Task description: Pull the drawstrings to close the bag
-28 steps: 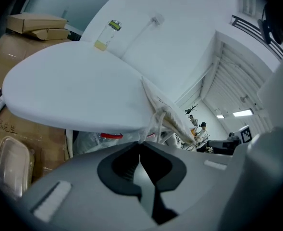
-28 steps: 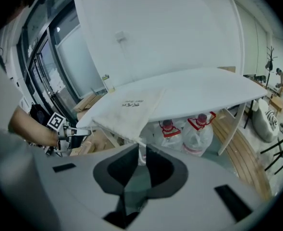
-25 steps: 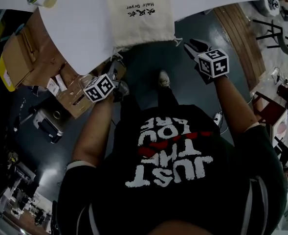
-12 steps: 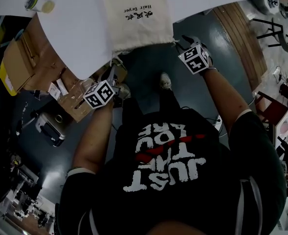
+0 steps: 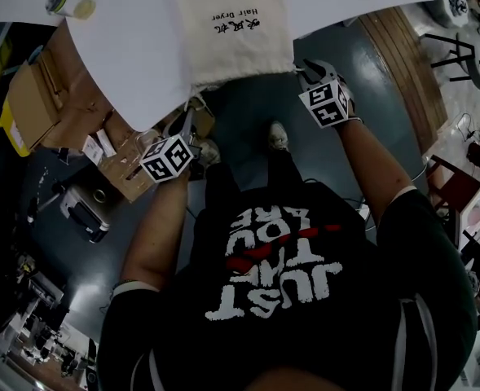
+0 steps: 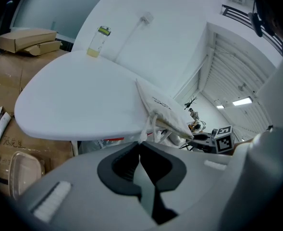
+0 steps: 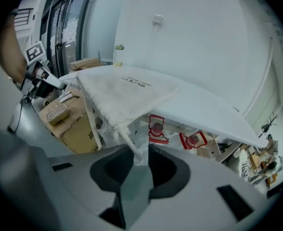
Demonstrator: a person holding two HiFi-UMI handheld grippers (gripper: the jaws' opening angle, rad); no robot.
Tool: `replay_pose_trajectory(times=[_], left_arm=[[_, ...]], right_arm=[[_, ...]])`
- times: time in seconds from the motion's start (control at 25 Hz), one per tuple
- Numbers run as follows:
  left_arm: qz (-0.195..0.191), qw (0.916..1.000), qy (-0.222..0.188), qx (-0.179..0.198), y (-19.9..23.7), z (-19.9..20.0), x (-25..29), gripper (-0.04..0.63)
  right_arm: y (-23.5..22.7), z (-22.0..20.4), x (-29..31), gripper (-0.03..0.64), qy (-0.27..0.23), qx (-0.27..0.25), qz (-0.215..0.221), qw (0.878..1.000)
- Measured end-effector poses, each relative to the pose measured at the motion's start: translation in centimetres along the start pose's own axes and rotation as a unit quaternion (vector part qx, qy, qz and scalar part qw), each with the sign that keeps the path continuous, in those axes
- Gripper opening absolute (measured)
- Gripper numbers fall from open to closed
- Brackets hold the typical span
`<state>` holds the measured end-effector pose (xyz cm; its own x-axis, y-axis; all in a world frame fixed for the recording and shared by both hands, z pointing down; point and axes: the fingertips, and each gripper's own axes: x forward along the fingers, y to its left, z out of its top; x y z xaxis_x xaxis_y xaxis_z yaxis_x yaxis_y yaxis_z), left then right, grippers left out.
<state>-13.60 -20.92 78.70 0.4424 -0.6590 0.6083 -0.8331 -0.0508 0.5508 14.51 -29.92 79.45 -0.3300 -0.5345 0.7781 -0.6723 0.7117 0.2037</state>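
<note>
Matt cream cloth bag (image 5: 235, 27), twisted cord drawstrings (image 7: 129, 141), smooth white table (image 5: 134, 51); brown cardboard boxes (image 5: 32, 96).

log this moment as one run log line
left tongs: shut on left drawstring | right tongs: shut on right drawstring | bag: flat on white table, mouth at near edge | next: likely pull cords outward
</note>
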Motion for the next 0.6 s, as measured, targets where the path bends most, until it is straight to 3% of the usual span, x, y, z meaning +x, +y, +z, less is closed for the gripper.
replay_pose_trajectory(times=[0.24, 0.44, 0.6], left_arm=[[-0.002, 1.0000, 0.002, 0.004, -0.3, 0.2, -0.1, 0.015], [0.004, 0.9999, 0.000, 0.016, -0.3, 0.2, -0.3, 0.015], [0.020, 0.9988, -0.003, 0.045, -0.3, 0.9, -0.8, 0.015]], right_arm=[[-0.7, -0.2, -2.2, 0.094, -0.005, 0.020, -0.002, 1.000], [-0.7, 0.6, -0.8, 0.054, -0.003, -0.018, -0.017, 1.000], [-1.3, 0.6, -0.5, 0.014, 0.013, -0.065, -0.057, 0.996]])
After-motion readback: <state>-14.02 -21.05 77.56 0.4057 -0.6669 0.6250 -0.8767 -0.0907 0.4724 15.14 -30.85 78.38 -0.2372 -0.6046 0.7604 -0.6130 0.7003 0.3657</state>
